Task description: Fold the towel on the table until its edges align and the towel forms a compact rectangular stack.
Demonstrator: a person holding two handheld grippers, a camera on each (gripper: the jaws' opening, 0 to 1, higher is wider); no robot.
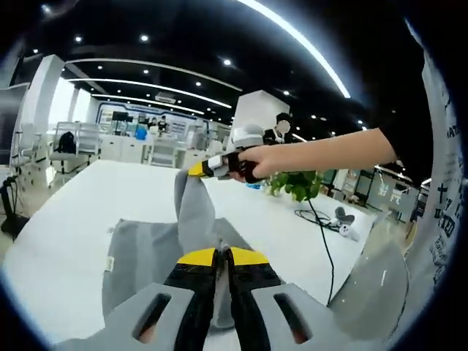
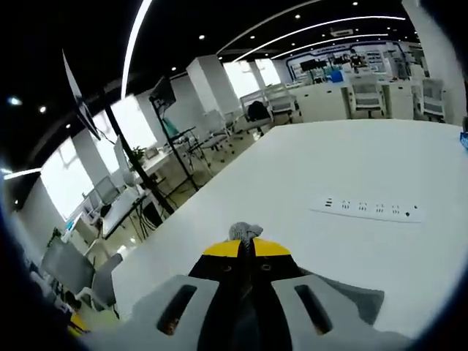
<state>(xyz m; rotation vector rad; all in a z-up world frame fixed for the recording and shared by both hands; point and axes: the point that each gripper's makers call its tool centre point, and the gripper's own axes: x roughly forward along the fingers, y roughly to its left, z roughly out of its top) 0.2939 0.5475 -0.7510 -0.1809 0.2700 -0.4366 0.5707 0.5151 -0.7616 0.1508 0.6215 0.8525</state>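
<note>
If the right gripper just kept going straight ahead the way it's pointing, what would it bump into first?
Probably nothing soon. The right gripper, shut on a bunch of grey towel, points over the bare white table. The power strip lies off to one side. Depth is hard to judge.

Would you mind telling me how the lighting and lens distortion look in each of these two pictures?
Left gripper view: ceiling strip lights bow into arcs, the white table is washed bright, and the grey towel stays readable. Right gripper view: windows glare at left, the power strip looks soft, and the table edge curves.
</note>
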